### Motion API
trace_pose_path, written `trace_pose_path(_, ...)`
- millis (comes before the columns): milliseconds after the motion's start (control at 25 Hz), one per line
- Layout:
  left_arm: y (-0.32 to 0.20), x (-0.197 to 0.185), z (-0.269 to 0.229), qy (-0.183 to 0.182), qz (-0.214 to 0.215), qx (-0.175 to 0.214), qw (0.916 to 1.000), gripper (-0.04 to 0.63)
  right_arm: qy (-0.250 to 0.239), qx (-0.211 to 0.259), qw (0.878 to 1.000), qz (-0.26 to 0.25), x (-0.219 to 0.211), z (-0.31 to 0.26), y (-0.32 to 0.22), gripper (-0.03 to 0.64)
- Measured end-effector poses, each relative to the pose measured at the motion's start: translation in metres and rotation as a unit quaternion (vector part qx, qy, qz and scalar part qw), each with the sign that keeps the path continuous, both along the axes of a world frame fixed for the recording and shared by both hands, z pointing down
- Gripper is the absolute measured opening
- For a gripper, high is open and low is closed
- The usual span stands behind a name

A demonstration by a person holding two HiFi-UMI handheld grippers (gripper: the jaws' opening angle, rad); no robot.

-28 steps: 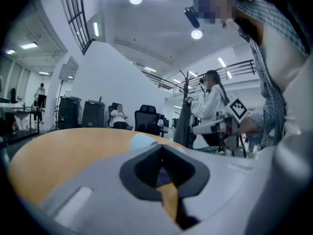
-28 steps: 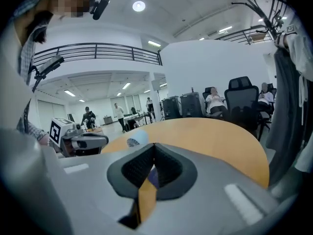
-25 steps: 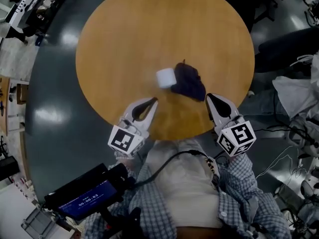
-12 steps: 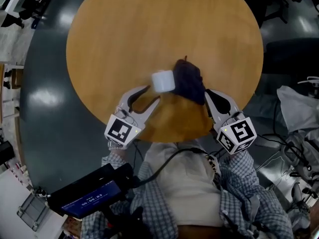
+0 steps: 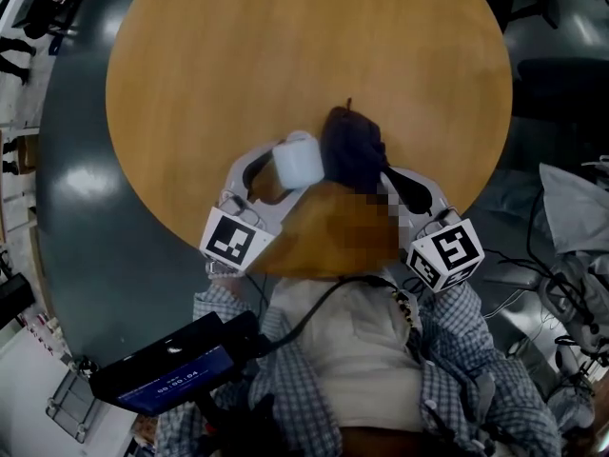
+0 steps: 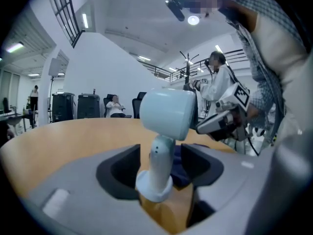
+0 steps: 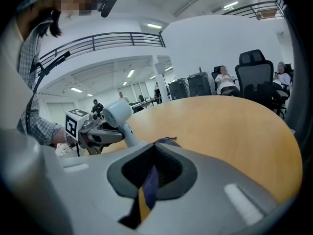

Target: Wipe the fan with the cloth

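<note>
A small white fan (image 5: 297, 158) stands on the round wooden table (image 5: 238, 55), with a dark navy cloth (image 5: 352, 149) bunched against its right side. My left gripper (image 5: 274, 173) is open and its jaws have just been opening. In the left gripper view the fan's stem (image 6: 159, 164) stands between the pads (image 6: 120, 169) with a gap on each side, and the fan's head (image 6: 168, 112) rises above it. My right gripper (image 5: 391, 177) is shut, its tip at the cloth's near right edge. The cloth (image 7: 165, 142) shows just beyond its jaws.
The table's near edge (image 5: 285, 272) lies just under both grippers, against the person's body. A dark device with a lit screen (image 5: 162, 374) hangs at the waist. Grey floor (image 5: 76, 188) surrounds the table, with cables and gear at the right (image 5: 571, 255).
Both grippers have moved forward to the fan and the cloth. The left jaws have gone from shut to wide open and now straddle the fan's stem. The right gripper stayed shut.
</note>
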State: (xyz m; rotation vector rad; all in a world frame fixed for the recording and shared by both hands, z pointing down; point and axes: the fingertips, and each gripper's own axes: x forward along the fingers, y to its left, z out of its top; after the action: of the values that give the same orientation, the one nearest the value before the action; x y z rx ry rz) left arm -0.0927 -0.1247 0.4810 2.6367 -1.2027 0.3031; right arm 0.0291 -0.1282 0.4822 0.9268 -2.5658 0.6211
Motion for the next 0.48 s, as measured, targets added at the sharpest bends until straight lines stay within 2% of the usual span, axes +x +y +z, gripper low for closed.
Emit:
trace_pose_path(200,-0.004,0.006,-0.008,0.009,0.004,0.006,0.9999,0.243,0.009,0.009,1.000,-0.004,-0.003,-0.003,0.003,0.003)
trace_pose_path(360,-0.004,0.021,-0.009,0.002,0.011,0.018,0.9998,0.175,0.029,0.025,0.999,-0.011,0.006,-0.004,0.005,0.003)
trace_pose_path(480,-0.003,0.018,-0.007,-0.014,0.014,0.023,0.9995,0.169,0.047,0.030,0.998,-0.016,0.001,-0.002,0.000,0.003)
